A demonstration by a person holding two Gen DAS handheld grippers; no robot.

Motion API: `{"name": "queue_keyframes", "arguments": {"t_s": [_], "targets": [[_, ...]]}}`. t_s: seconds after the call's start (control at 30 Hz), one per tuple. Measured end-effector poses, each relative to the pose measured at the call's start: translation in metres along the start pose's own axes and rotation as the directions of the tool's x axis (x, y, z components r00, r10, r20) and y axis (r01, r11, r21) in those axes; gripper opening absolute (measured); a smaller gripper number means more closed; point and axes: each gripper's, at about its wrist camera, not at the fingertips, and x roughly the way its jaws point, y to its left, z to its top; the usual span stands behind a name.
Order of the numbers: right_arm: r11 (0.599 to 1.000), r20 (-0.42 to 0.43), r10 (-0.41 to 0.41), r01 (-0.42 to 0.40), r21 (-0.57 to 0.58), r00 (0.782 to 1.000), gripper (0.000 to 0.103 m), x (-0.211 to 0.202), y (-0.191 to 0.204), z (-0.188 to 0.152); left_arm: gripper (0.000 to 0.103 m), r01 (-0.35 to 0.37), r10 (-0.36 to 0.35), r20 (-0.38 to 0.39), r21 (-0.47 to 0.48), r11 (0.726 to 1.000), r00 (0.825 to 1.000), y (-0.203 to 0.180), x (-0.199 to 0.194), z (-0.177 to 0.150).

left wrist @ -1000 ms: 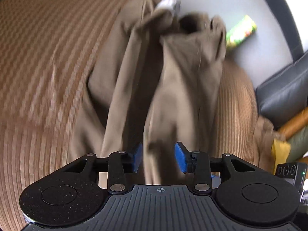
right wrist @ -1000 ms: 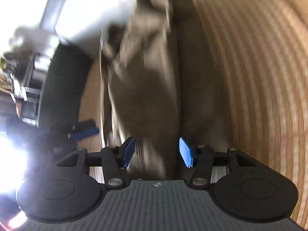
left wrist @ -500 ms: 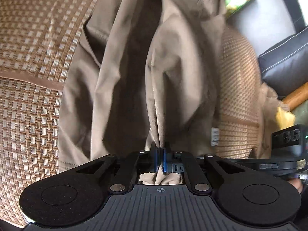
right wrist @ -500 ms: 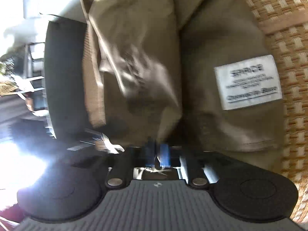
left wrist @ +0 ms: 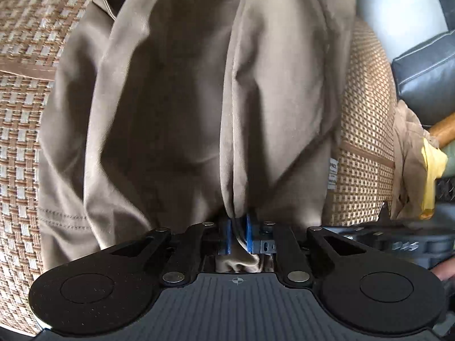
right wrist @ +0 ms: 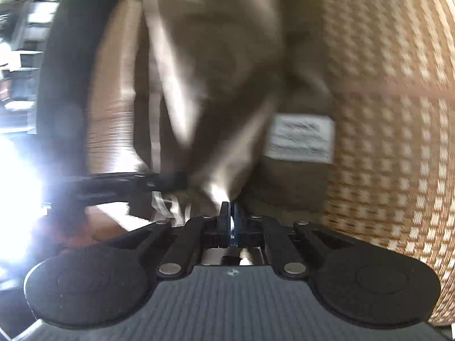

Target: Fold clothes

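We find no legible text: the white rectangular label (right wrist: 301, 137) sewn on the khaki cotton garment (right wrist: 227, 71), at three o'clock of its folds, bears only blurred dark lines.

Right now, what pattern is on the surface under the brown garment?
A tan-and-cream basket-weave check on the woven mat, sharpest in the left wrist view.

I see a woven tan-and-cream mat (left wrist: 366, 130) with a brown band across it, spread as the work surface. At the right edge sits a dark leather cushion (left wrist: 426, 85), with a yellow cloth (left wrist: 432, 167) bunched below it beside a wooden bar (left wrist: 443, 130), its nature unclear to me
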Motion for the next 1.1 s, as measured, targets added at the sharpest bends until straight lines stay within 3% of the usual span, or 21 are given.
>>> {"name": "queue_keyframes", "arguments": {"t_s": [0.03, 0.1, 0.23, 0.3, 0.33, 0.43, 0.53, 0.6, 0.7, 0.93, 1.0, 1.1], "targets": [[1.000, 0.001, -0.005, 0.005, 0.024, 1.000, 0.003, 0.006, -0.003, -0.001, 0.031, -0.005, 0.005, -0.006, 0.017, 1.000, 1.000, -0.003, -0.002, 0.002], [0.998, 0.016, 0.011, -0.012, 0.058, 1.000, 0.006, 0.008, -0.006, -0.004, 0.038, -0.011, 0.010, 0.011, 0.049, 0.999, 1.000, -0.007, -0.016, 0.006], [0.997, 0.112, 0.056, -0.060, 0.038, 0.992, 0.008, -0.022, 0.001, -0.003, 0.038, -0.002, -0.004, 0.109, 0.049, 0.999, 0.994, -0.010, -0.062, 0.021], [0.996, 0.197, 0.074, -0.080, 0.025, 0.978, 0.008, -0.042, 0.005, 0.008, 0.043, -0.039, 0.024, 0.186, 0.075, 0.996, 0.982, -0.018, -0.066, 0.048], [0.996, 0.241, 0.081, -0.087, 0.013, 0.967, 0.009, -0.050, 0.007, 0.019, 0.047, -0.058, 0.037, 0.224, 0.087, 0.995, 0.974, -0.023, -0.067, 0.062], [0.995, 0.367, 0.099, -0.093, -0.033, 0.925, 0.024, -0.070, 0.012, 0.061, 0.051, -0.118, 0.072, 0.338, 0.117, 0.986, 0.938, -0.036, -0.072, 0.103], [0.995, 0.477, 0.096, -0.068, -0.076, 0.874, 0.025, -0.085, 0.022, 0.112, 0.050, -0.181, 0.100, 0.449, 0.140, 0.974, 0.888, -0.049, -0.078, 0.143], [0.993, 0.530, 0.107, -0.059, -0.107, 0.841, 0.025, -0.095, 0.027, 0.143, 0.050, -0.168, 0.080, 0.453, 0.156, 0.973, 0.888, -0.056, -0.078, 0.158], [0.987, 0.563, 0.118, -0.035, -0.156, 0.818, 0.025, -0.104, 0.026, 0.178, 0.050, -0.185, 0.091, 0.441, 0.174, 0.967, 0.893, -0.053, -0.067, 0.167], [0.966, 0.503, 0.038, 0.098, -0.241, 0.864, 0.023, -0.068, 0.037, 0.264, 0.048, -0.225, 0.119, 0.414, 0.217, 0.950, 0.902, -0.047, -0.041, 0.190], [0.967, 0.487, 0.030, 0.098, -0.234, 0.873, 0.022, -0.051, 0.033, 0.283, 0.040, -0.236, 0.127, 0.407, 0.229, 0.944, 0.905, -0.045, -0.034, 0.197], [0.971, 0.461, 0.038, 0.076, -0.226, 0.887, 0.021, -0.025, 0.025, 0.305, 0.037, -0.252, 0.139, 0.395, 0.248, 0.936, 0.908, -0.043, -0.023, 0.206]]}}
